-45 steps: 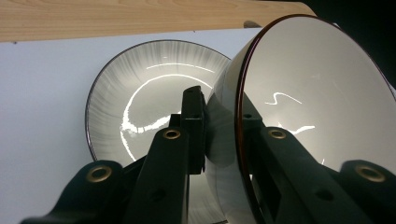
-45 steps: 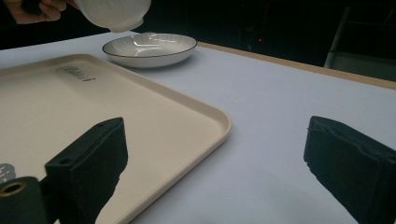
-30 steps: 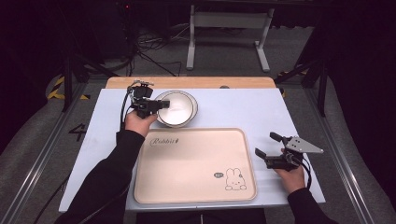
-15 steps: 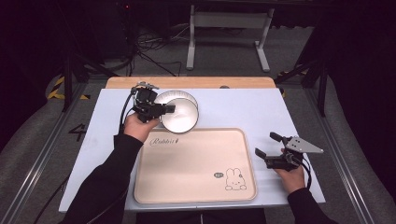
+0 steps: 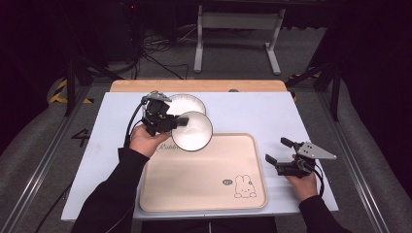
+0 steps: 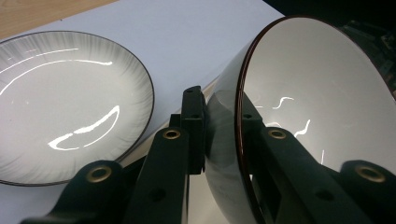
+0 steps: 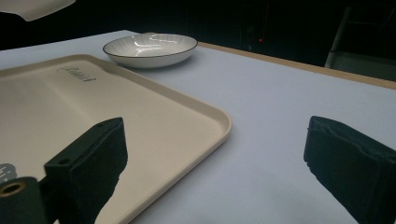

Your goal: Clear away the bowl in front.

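Gripping the bowl (image 5: 193,131) by its rim, my left gripper (image 5: 178,122) tilts it over the tray (image 5: 204,182) beside the plate (image 5: 187,103); right gripper (image 5: 276,151) rests spread wide.

Left gripper (image 5: 180,121): black body, black cable trailing from it, small grey plate on top. Jaws black, flat bars with brass-coloured rivets and dark screw holes. Right gripper (image 5: 276,151): black, grey three-cornered plate on top, black cable looping behind hand; jaw pads (image 7: 99,149) matte black, blocky, rough-edged. Both sleeves (image 5: 115,194) black, long, reaching wrists. Hands bare, no gloves.
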`<state>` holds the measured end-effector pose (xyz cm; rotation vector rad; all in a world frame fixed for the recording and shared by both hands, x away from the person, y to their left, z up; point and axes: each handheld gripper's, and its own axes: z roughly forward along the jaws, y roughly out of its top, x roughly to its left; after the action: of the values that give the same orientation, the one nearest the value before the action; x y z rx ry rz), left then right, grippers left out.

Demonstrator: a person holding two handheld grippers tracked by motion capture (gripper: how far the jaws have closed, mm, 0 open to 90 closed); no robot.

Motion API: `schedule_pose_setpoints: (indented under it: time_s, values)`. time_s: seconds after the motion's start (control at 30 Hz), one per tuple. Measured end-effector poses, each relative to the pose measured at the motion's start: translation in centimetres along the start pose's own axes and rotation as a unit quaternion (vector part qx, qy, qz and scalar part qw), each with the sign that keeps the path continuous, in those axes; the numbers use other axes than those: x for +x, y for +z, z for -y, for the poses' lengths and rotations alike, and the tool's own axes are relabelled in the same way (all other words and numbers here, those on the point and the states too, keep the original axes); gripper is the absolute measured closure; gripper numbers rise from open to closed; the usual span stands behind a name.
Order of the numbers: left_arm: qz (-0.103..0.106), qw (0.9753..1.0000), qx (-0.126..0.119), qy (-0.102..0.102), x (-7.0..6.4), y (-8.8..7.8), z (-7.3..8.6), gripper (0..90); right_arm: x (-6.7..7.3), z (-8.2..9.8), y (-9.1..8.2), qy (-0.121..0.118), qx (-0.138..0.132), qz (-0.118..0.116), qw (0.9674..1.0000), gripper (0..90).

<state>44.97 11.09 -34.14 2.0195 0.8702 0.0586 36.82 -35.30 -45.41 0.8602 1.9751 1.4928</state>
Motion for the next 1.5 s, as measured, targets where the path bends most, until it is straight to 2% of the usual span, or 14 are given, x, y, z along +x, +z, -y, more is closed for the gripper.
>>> schedule_pose_setpoints:
  time_s: [0.17, 0.3, 0.37, 0.5, 0.57, 0.83, 0.97, 1.27, 1.43, 1.5]
  values:
    - [0.002, 1.0, -0.001, 0.003, 0.0, -0.1, 0.3, 79.4, 0.0, 0.0, 0.0, 0.0, 0.0, 0.001, 1.0, 6.5]
    - [0.007, 0.9999, 0.008, 0.004, -0.2, 0.3, 0.6, 79.5, 0.0, 0.0, 0.0, 0.0, 0.0, 0.0, 1.0, 6.5]
    - [0.006, 0.9998, 0.015, 0.015, -0.4, 0.5, 0.7, 79.5, 0.0, 0.0, 0.0, 0.0, 0.0, -0.001, 1.0, 6.5]
    - [0.013, 0.9992, 0.031, 0.024, -1.0, 1.1, 0.7, 79.5, 0.0, 0.0, 0.0, 0.0, -0.001, -0.002, 1.0, 6.5]
    - [0.02, 0.9983, 0.043, 0.034, -1.2, 1.5, 0.7, 79.5, 0.0, 0.0, 0.0, 0.0, -0.001, -0.003, 1.0, 6.5]
    - [0.035, 0.9947, 0.085, 0.047, -1.5, 2.8, 1.0, 79.5, 0.0, 0.0, 0.0, 0.0, -0.001, -0.003, 1.0, 6.5]
    - [0.04, 0.9933, 0.095, 0.052, -1.7, 3.5, 1.2, 79.6, 0.0, 0.0, 0.0, -0.001, -0.001, -0.003, 1.0, 6.5]
    - [0.043, 0.9895, 0.122, 0.064, -2.3, 5.1, 1.6, 79.6, 0.0, 0.0, 0.0, -0.001, -0.001, -0.003, 1.0, 6.5]
    - [0.042, 0.9886, 0.13, 0.063, -2.3, 5.9, 1.8, 79.7, 0.0, 0.0, 0.0, 0.0, -0.001, -0.003, 1.0, 6.5]
    - [0.039, 0.9874, 0.141, 0.06, -2.3, 6.6, 2.0, 79.7, 0.0, 0.0, 0.0, 0.0, -0.001, -0.004, 1.0, 6.5]
